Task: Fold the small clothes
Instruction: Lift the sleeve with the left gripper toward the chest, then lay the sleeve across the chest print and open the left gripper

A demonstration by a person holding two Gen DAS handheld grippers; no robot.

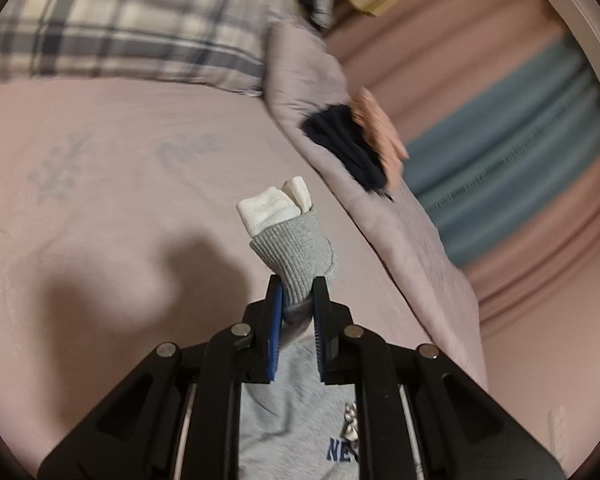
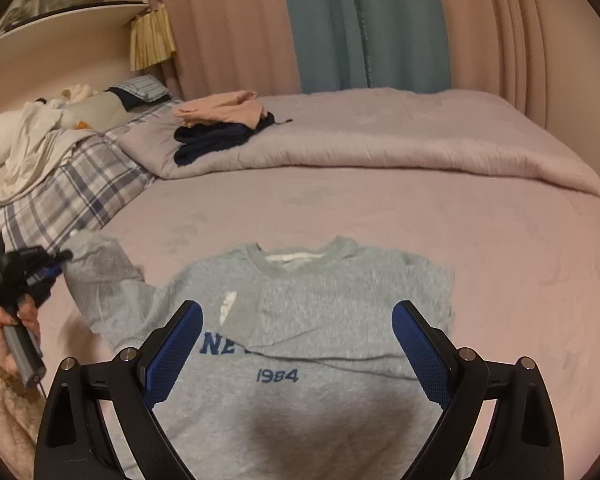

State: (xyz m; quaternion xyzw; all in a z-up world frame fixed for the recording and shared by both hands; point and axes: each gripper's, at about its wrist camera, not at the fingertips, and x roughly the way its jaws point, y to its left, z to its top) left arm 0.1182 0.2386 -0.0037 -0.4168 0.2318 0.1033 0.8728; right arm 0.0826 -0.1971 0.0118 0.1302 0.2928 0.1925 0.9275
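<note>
Your left gripper [image 1: 297, 294] is clamped on the sleeve cuff [image 1: 300, 248] of the grey sweatshirt [image 2: 320, 320], holding it up off the bed [image 2: 500, 248] near its left edge. Sleeve runs from that cuff rightward to the body, so the fold goes inward across the chest. Sweatshirt lies front-up mid-bed, collar toward the far side. Print reads "NE…" and "1984". Your right gripper [image 2: 298, 356] hangs over the chest, jaws wide apart, empty.
</note>
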